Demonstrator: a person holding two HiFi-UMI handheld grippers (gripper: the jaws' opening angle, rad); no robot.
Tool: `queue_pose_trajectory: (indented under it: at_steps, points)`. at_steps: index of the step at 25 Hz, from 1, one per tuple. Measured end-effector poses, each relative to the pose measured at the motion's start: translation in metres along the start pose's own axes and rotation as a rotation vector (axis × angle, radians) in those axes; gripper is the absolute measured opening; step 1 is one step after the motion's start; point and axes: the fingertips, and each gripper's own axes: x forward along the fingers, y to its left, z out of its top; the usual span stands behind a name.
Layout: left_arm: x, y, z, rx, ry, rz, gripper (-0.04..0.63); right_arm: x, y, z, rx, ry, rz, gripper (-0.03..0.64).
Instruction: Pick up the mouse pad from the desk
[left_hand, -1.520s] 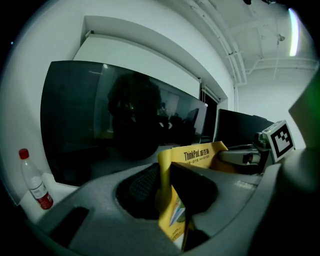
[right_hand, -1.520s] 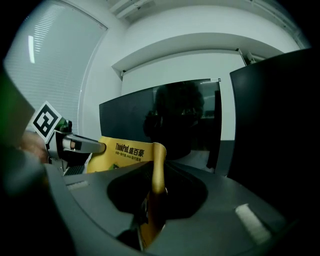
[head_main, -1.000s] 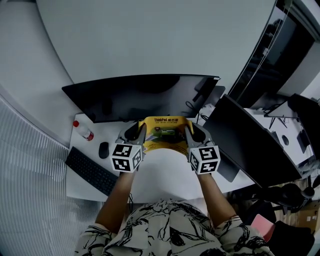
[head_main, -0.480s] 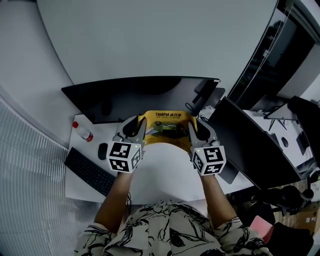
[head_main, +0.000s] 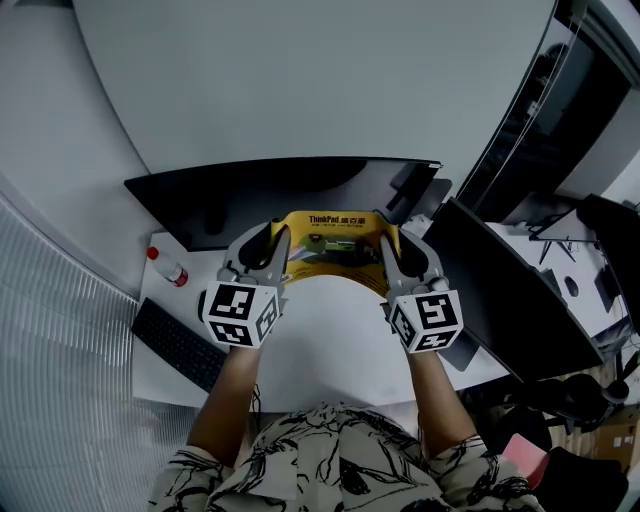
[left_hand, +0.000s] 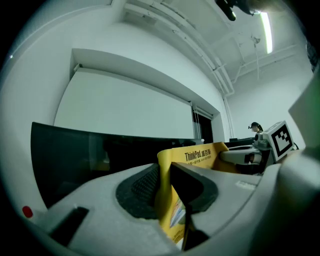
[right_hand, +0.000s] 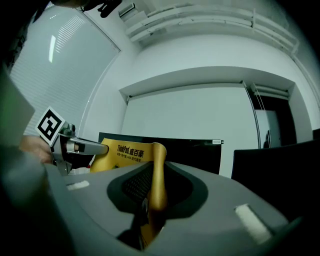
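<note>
A yellow mouse pad (head_main: 338, 245) with dark print hangs in the air above the white desk (head_main: 310, 345), bowed between both grippers. My left gripper (head_main: 279, 247) is shut on its left edge, and the yellow sheet (left_hand: 167, 200) shows pinched between the dark pads (left_hand: 142, 187). On the pad's right edge my right gripper (head_main: 388, 250) is shut too, with the folded edge (right_hand: 156, 185) clamped between its jaws. Each gripper view shows the other gripper holding the far side of the pad. The pad's near part is hidden behind the marker cubes.
A wide dark monitor (head_main: 250, 195) stands just behind the pad. A second monitor (head_main: 510, 290) angles in at the right. On the left of the desk lie a black keyboard (head_main: 175, 345) and a bottle with a red cap (head_main: 165, 265). A person's arms and patterned shirt (head_main: 330, 460) fill the bottom.
Both grippers have risen together with the mouse pad held between them. The cubes look larger and the pad now overlaps the monitor's lower edge. The black mouse is now hidden behind the left gripper.
</note>
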Motion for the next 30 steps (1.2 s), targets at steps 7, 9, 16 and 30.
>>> queue_pose_trajectory:
  at_steps: [7, 9, 16, 30]
  points:
    - [-0.003, 0.0, 0.022, 0.025, -0.039, 0.007, 0.08, -0.001, -0.001, 0.022, -0.003, -0.053, 0.007, 0.075]
    - [-0.004, -0.001, 0.025, 0.025, -0.046, 0.008, 0.08, -0.002, -0.001, 0.026, -0.003, -0.063, 0.01, 0.075]
    - [-0.01, -0.009, 0.043, 0.032, -0.087, 0.012, 0.08, -0.009, -0.003, 0.043, -0.003, -0.097, 0.016, 0.075]
    - [-0.013, -0.01, 0.049, 0.037, -0.109, 0.016, 0.078, -0.013, -0.002, 0.051, -0.004, -0.115, 0.006, 0.075]
